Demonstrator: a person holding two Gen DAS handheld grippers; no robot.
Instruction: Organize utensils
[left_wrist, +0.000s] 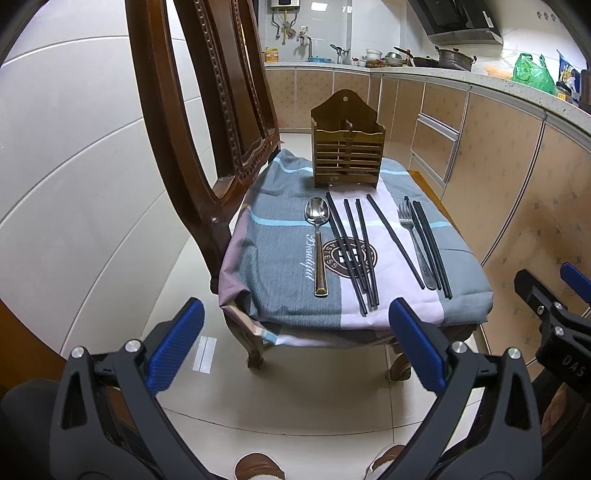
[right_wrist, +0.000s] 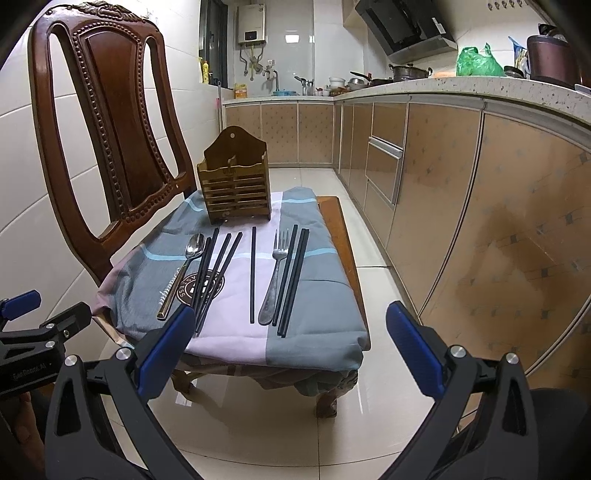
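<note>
Both claws, left gripper (left_wrist: 295, 347) and right gripper (right_wrist: 291, 350), gape wide, empty, short of the chair (right_wrist: 110, 122); utensil holder (left_wrist: 347, 147) at 12 o'clock behind spoon (left_wrist: 317, 236), chopsticks (left_wrist: 354, 254), fork (left_wrist: 415, 243).

A brown wooden chair (right_wrist: 110, 122) with a blue and pink cloth (right_wrist: 314, 295) over its seat stands on the shiny tile floor (right_wrist: 295, 424), with a green bag (right_wrist: 476, 61) and pots (right_wrist: 408, 72) on the counter (right_wrist: 480, 96) at upper right.
</note>
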